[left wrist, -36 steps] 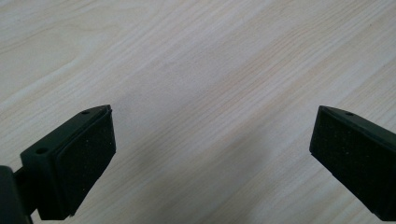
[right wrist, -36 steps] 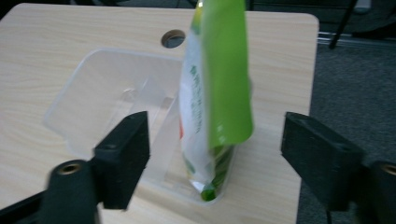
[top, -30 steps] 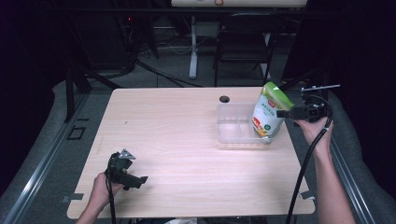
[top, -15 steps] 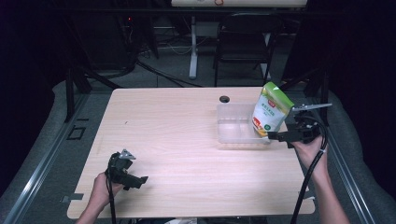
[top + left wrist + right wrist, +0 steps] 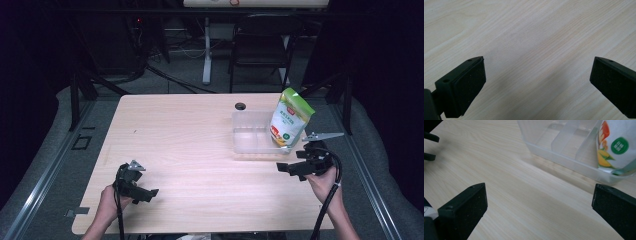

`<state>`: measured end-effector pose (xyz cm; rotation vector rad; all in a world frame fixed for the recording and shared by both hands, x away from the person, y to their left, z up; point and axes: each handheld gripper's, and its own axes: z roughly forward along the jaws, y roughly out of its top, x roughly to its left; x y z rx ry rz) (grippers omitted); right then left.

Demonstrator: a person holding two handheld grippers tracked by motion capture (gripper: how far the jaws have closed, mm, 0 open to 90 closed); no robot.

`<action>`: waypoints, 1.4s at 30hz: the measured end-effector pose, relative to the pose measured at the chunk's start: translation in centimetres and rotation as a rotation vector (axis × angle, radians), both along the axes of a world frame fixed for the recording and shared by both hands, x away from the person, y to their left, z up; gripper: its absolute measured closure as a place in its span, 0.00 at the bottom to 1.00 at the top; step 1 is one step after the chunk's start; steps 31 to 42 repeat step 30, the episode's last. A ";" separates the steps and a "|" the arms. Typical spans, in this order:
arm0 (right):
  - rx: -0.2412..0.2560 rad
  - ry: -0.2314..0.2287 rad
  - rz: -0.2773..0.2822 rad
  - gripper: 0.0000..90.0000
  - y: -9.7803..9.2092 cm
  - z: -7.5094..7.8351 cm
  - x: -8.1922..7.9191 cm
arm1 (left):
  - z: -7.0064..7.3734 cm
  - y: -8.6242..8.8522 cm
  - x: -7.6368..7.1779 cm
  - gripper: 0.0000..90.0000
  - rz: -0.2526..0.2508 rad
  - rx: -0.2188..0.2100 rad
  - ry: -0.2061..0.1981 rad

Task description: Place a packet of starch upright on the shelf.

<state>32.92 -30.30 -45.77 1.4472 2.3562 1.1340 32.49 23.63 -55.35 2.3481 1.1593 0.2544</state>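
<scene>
My right gripper at four o'clock on the table, jaws wide apart and empty, pouch standing in the bin just beyond at two o'clock, my left gripper at seven o'clock, jaws spread over bare wood

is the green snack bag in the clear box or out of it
In. The bag stands leaning in the right end compartment of the clear box; the right gripper is open and apart from it.
</scene>
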 end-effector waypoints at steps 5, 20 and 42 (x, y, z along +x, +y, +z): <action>-0.002 0.036 0.025 0.00 0.4 -1.4 -0.9 | 0.0 0.0 0.0 0.00 0.000 0.002 0.002; -0.030 0.078 0.032 0.00 1.7 -7.1 -4.9 | -0.1 -0.1 0.1 0.00 -0.003 0.011 -0.003; -0.083 0.093 0.015 0.00 1.0 -8.4 -5.1 | 0.0 -0.2 0.0 0.00 -0.010 0.013 -0.007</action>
